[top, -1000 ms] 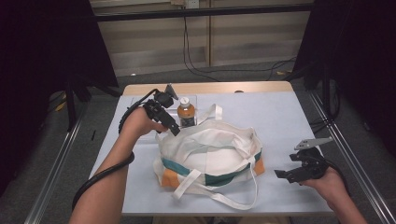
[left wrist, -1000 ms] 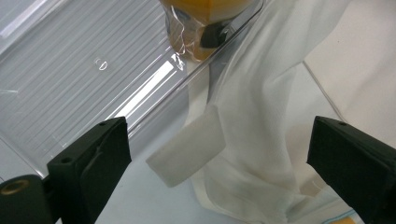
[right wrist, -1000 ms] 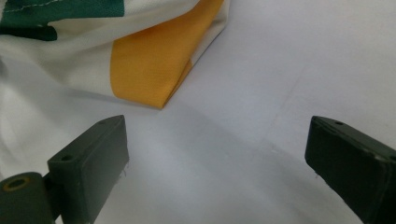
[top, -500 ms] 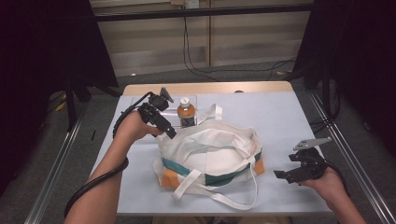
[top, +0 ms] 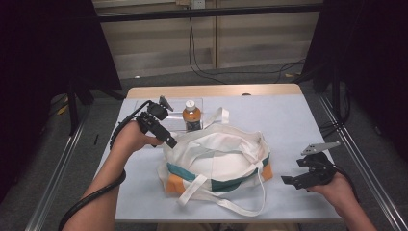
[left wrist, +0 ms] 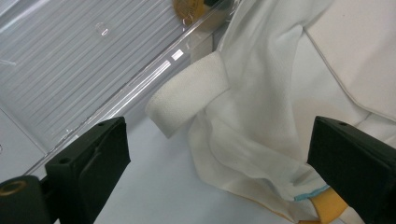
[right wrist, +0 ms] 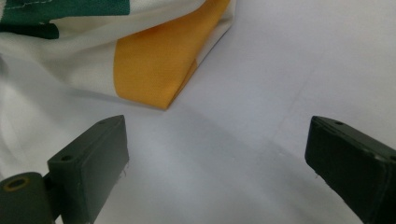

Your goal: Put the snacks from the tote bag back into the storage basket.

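Both grippers' fingers wide, empty: left gripper (top: 169,141) at white canvas tote bag (top: 216,159) rim, right gripper (top: 288,181) nr its orange corner.

Tabletop (top: 288,120): pale grey-blue covering, with a light wooden edge (top: 211,90) along the far side.
Floor (top: 159,82): grey, with black cables (top: 202,67) trailing over it beyond the table.
Back wall (top: 159,43): beige horizontal panels, with a socket (top: 195,3) at the top.
Frame: a dark bar (top: 207,12) runs across the top; metal rails (top: 53,178) flank the table.
Sides: black drapes (top: 43,53) hang left and right.
Light: even on the tabletop, dim toward the edges.
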